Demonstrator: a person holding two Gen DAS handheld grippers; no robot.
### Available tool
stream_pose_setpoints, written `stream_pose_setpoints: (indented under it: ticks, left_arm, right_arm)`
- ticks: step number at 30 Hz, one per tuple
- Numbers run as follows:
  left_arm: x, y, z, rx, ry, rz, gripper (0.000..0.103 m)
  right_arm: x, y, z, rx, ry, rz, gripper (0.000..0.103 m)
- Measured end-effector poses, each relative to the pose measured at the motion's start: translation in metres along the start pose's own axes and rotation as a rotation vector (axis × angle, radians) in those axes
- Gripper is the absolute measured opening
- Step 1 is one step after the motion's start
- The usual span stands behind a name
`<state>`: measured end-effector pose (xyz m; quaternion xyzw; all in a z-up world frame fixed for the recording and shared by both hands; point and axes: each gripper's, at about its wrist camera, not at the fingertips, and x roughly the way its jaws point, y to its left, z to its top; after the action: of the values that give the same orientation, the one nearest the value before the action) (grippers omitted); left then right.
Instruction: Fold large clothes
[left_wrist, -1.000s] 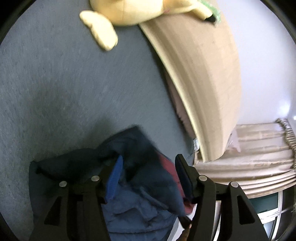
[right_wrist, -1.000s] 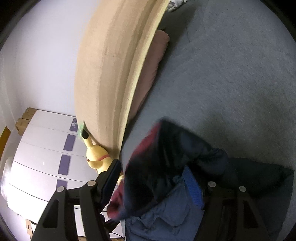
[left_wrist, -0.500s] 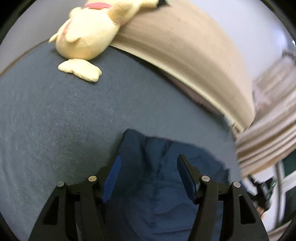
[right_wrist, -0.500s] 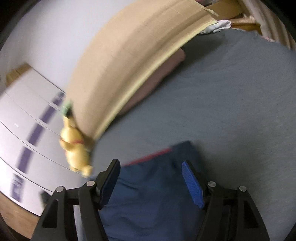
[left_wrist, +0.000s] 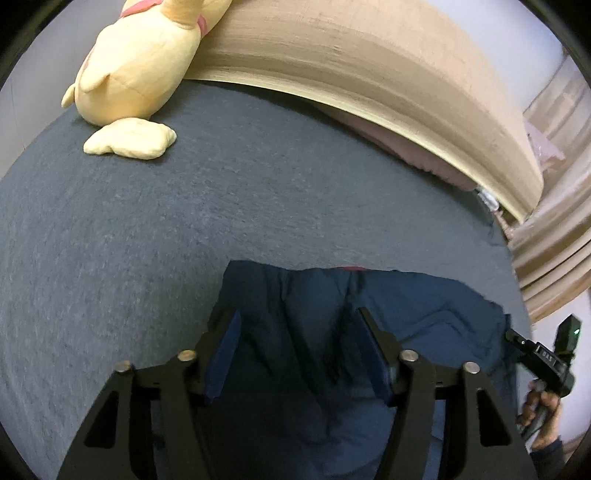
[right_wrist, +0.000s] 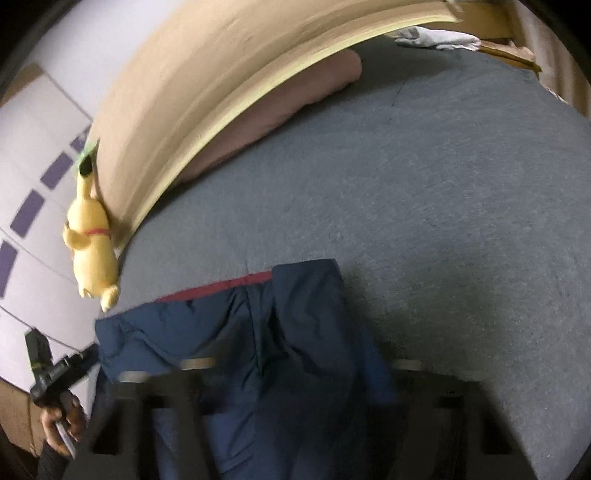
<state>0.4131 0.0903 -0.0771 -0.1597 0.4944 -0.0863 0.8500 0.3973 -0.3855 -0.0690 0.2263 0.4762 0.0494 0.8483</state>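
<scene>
Two black fingers with blue pads frame the bottom of the left wrist view, where the left gripper (left_wrist: 299, 343) hangs over a dark navy quilted jacket (left_wrist: 332, 332) spread on a grey fabric bed surface (left_wrist: 147, 229). Its jaws have just been closing, yet they stand apart, with jacket cloth lying between them and neither pad pressing on it. The jacket's far edge shows a thin strip of red lining. Beyond it, a yellow plush toy with a pink collar (left_wrist: 144, 62) leans against a curved tan upholstered headboard (left_wrist: 369, 74), with a dusty-pink pillow (left_wrist: 406, 147) tucked under the headboard's lower edge. At the right rim a person's hand (left_wrist: 543, 410) holds the black handle of the other tool, and beige pleated curtains (left_wrist: 554, 240) hang behind.

From the right wrist view, the right gripper (right_wrist: 291, 363) is blurred by motion. Its jaws have just been closing and now look narrow, with the jacket (right_wrist: 258, 339) bunched between them; whether the pads actually pinch the cloth I cannot tell. The red lining peeks out at the jacket's far edge, near the plush toy (right_wrist: 92, 254). At the left rim the person's other hand (right_wrist: 62, 417) holds a black handle.
</scene>
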Motion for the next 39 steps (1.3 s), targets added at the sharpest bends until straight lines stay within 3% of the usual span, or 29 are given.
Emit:
stream_pose_setpoints:
  ticks: [1,3,6,11,18,20,21,22,23,24,26,27,28,30,32,35,39]
  left_arm:
    - [0.006,-0.003,-0.001,0.034,0.018,0.031,0.028]
    - [0.013,-0.005,-0.004,0.058,0.047,0.073,0.007]
    - [0.025,0.003,-0.007,0.038,0.071,0.118,0.0]
    - [0.033,0.006,-0.008,0.042,0.077,0.148,0.0]
    - [0.034,0.01,-0.012,0.032,0.069,0.143,0.003]
    - [0.026,0.004,-0.012,0.065,0.056,0.173,0.002]
    - [0.017,0.0,-0.011,0.077,0.027,0.195,0.002]
    - [0.0,-0.005,-0.009,0.085,-0.033,0.215,0.002]
    - [-0.015,-0.01,-0.008,0.084,-0.085,0.233,0.002]
    - [-0.033,-0.016,-0.005,0.08,-0.148,0.257,0.002]
    - [-0.065,-0.034,-0.002,0.079,-0.264,0.285,0.021]
    - [-0.076,-0.045,-0.002,0.092,-0.312,0.285,0.043]
    - [-0.086,-0.061,-0.005,0.123,-0.362,0.279,0.057]
    - [-0.092,-0.097,-0.016,0.219,-0.42,0.304,0.06]
    - [-0.079,-0.126,-0.026,0.303,-0.398,0.304,0.06]
    - [-0.044,-0.152,-0.042,0.376,-0.321,0.322,0.06]
    - [0.001,-0.141,-0.047,0.336,-0.189,0.385,0.06]
  right_arm:
    - [0.003,0.001,0.001,-0.006,0.009,-0.013,0.017]
    - [0.009,0.005,0.001,-0.029,0.014,-0.039,0.011]
    - [0.016,0.006,0.0,-0.046,0.011,-0.072,0.009]
    - [0.029,-0.006,-0.003,0.003,0.031,-0.077,0.009]
    - [0.035,-0.032,-0.01,0.134,0.05,0.001,0.009]
    - [0.026,-0.033,-0.009,0.15,0.036,0.011,0.016]
    - [0.02,-0.033,-0.009,0.151,0.025,0.005,0.03]
    - [0.007,-0.03,-0.008,0.153,-0.006,0.003,0.06]
    - [-0.003,-0.027,-0.008,0.157,-0.035,0.003,0.074]
    - [-0.02,-0.022,-0.006,0.157,-0.095,-0.026,0.078]
    - [-0.052,-0.002,0.001,0.111,-0.219,-0.09,0.078]
    - [-0.059,0.007,0.003,0.091,-0.244,-0.089,0.078]
    - [-0.068,0.028,0.006,0.047,-0.273,-0.079,0.078]
    - [-0.068,0.063,0.005,-0.035,-0.286,-0.072,0.078]
    - [-0.059,0.09,-0.003,-0.101,-0.282,-0.071,0.078]
    - [-0.017,0.127,-0.021,-0.214,-0.232,-0.126,0.078]
    - [0.027,0.125,-0.032,-0.22,-0.169,-0.209,0.078]
